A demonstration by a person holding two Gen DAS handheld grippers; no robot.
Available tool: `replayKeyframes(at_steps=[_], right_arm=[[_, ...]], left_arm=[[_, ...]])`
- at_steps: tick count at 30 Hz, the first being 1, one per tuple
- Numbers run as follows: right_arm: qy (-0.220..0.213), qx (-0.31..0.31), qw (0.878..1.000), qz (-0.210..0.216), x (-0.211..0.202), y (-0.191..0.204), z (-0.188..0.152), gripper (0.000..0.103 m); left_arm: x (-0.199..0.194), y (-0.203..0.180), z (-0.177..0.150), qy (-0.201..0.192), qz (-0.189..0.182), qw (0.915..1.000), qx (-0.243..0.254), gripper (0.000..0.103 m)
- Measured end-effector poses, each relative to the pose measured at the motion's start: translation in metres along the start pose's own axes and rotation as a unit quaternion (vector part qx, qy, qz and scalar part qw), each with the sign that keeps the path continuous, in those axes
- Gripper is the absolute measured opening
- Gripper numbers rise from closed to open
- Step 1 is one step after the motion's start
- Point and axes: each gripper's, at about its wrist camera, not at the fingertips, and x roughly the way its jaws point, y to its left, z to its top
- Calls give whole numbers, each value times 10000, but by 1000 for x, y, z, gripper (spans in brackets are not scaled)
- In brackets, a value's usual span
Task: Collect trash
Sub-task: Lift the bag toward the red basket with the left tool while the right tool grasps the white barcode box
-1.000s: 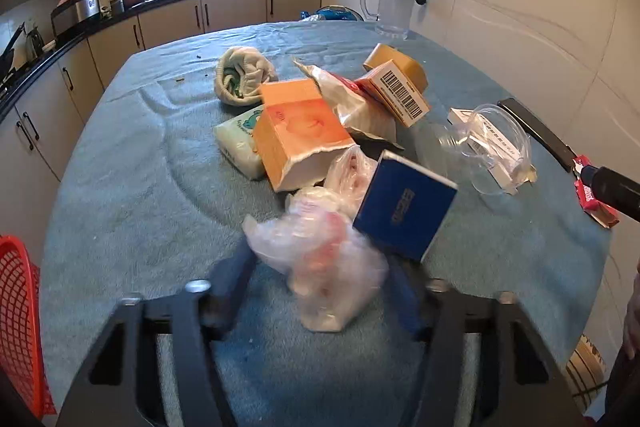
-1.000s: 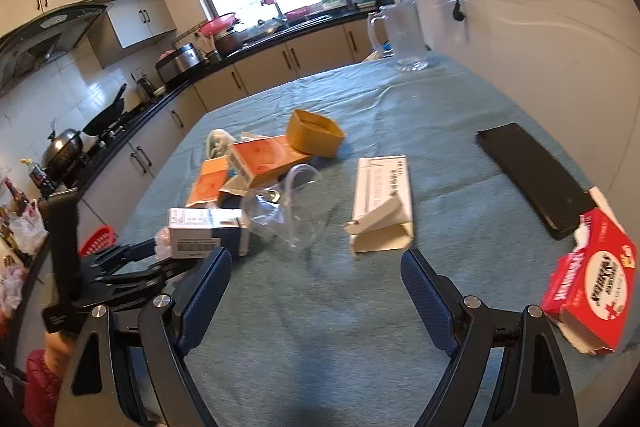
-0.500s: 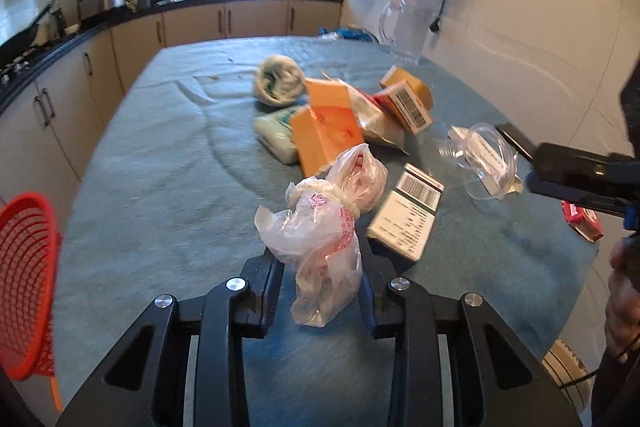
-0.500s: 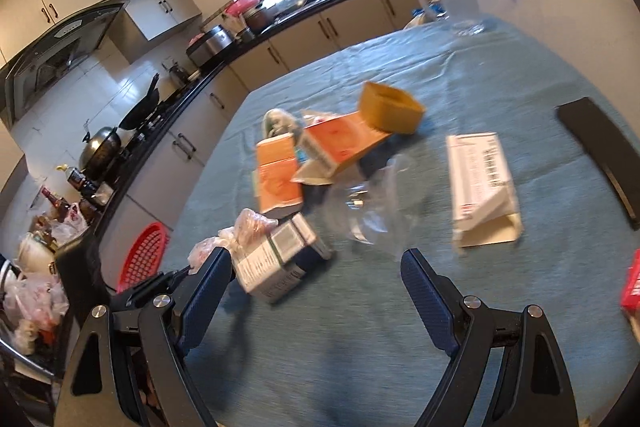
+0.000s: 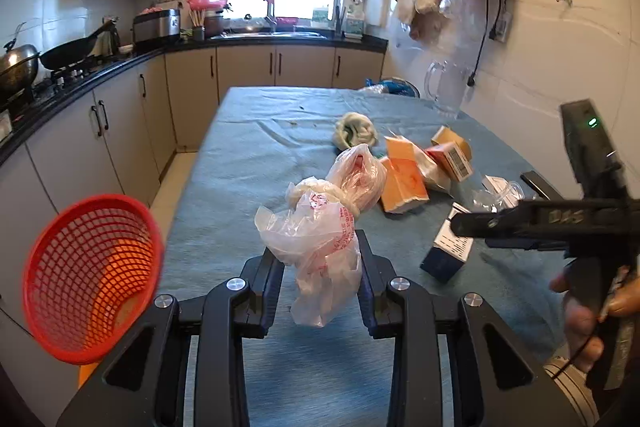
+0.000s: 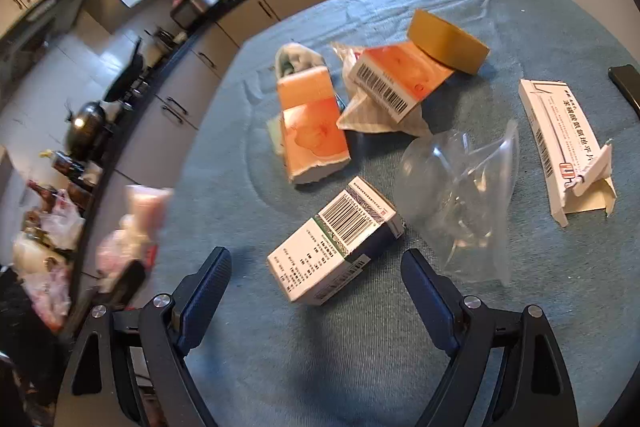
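Boxes — five, bags — two

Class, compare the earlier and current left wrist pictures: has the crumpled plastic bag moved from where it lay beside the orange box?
Yes. The plastic bag has been lifted off the table in the left hand-held gripper and drawn back, away from the orange box.

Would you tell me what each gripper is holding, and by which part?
Left gripper clamps the plastic bag around its lower bunched part; right gripper holds nothing.
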Motion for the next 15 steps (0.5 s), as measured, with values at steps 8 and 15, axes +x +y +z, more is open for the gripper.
replayKeyframes(at_steps=[8, 15], right_arm=[[152, -350, 9954, -875, 39, 13, 15, 81], [136, -920, 9906, -1000, 25, 14, 10, 47]], left_arm=[[-14, 25, -1, -127, 103, 9997, -169, 32], [-15, 34, -4, -143, 132, 9994, -299, 32]])
